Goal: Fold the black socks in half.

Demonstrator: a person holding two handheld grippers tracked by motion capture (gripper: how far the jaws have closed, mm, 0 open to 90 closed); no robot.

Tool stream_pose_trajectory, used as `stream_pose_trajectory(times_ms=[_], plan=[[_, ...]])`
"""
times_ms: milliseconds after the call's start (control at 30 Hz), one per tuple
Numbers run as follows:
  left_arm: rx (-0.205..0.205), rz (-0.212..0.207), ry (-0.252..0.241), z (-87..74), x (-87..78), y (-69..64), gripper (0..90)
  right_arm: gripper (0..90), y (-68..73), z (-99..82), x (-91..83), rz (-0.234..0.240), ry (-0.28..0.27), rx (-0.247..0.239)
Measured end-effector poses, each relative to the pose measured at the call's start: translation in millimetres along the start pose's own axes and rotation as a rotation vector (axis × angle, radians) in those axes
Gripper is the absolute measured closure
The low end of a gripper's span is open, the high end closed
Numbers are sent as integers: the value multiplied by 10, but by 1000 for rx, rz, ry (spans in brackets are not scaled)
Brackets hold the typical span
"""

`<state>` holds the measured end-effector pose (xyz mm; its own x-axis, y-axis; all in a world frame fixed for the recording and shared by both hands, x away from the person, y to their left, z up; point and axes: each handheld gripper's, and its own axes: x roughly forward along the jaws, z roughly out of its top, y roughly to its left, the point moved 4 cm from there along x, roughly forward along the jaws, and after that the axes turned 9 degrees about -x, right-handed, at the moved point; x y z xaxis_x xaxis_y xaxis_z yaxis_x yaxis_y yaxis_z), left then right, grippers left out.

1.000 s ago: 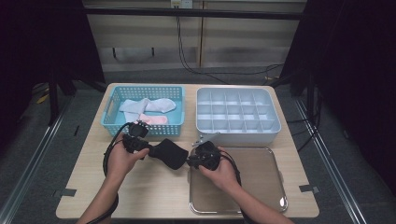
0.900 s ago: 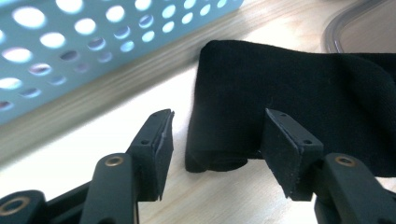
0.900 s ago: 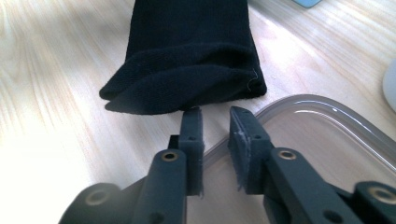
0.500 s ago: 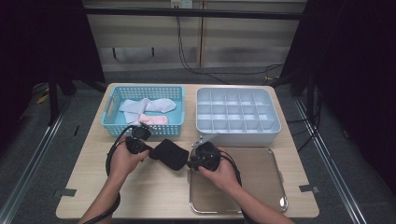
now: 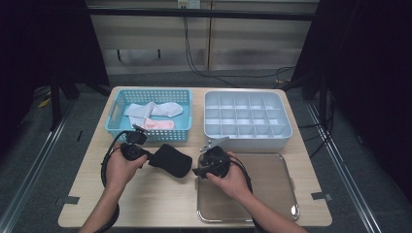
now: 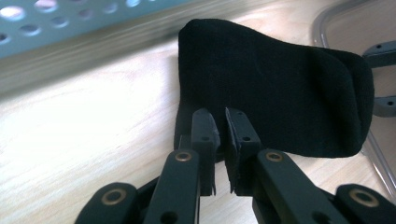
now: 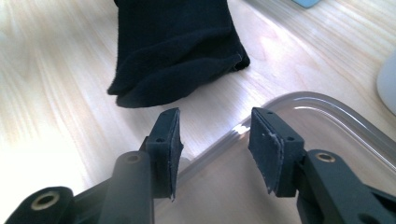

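Note:
A black sock lies folded on the wooden table between my two grippers. My left gripper is at the sock's left end. In the left gripper view the left gripper is shut on the near edge of the sock, its jaws having just been closing. My right gripper stands just right of the sock, over the steel tray's rim. Its jaws have just been opening. In the right gripper view the right gripper is open with nothing between its pads, and the sock lies beyond them.
A blue basket at the back left holds pale socks and a pink one. A grey compartment box stands at the back right. The tray's curved rim runs under the right jaws.
The left jaws have closed on the sock's left edge. The right jaws have spread apart and stand free of the sock's right end. Both hands stayed nearly in place.

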<state>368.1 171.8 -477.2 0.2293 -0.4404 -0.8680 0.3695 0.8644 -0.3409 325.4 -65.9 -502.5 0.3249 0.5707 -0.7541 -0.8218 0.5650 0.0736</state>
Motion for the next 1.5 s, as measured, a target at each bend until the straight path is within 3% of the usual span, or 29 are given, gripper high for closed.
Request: stream_pose_trajectory(times_ms=[400,600,733,800,867,1000,1133,1233,1333,1500], plan=[[1,-17,32,-108,45,-55,832,483,55,333,19,6,-41,-9],[10,-8,28,-138,60,-93,829,471,56,357,110,11,-34,-9],[9,-16,35,-142,64,-84,821,514,32,299,173,-6,1,-14],[2,-12,26,-138,60,-74,779,546,2,248,211,-9,17,-17],[-7,2,-26,-101,14,-41,625,563,-12,203,241,-4,29,-9],[-28,17,-78,-13,-82,19,490,589,-29,173,250,-7,25,-16],[-25,25,-43,39,42,59,421,605,-25,168,251,-10,26,-14],[-51,-4,-19,45,156,48,403,618,-26,169,254,-15,24,-18],[-54,-7,1,49,254,45,381,627,-23,166,262,-14,30,-19],[-33,12,29,32,354,52,392,647,-29,155,261,-15,27,-25]])
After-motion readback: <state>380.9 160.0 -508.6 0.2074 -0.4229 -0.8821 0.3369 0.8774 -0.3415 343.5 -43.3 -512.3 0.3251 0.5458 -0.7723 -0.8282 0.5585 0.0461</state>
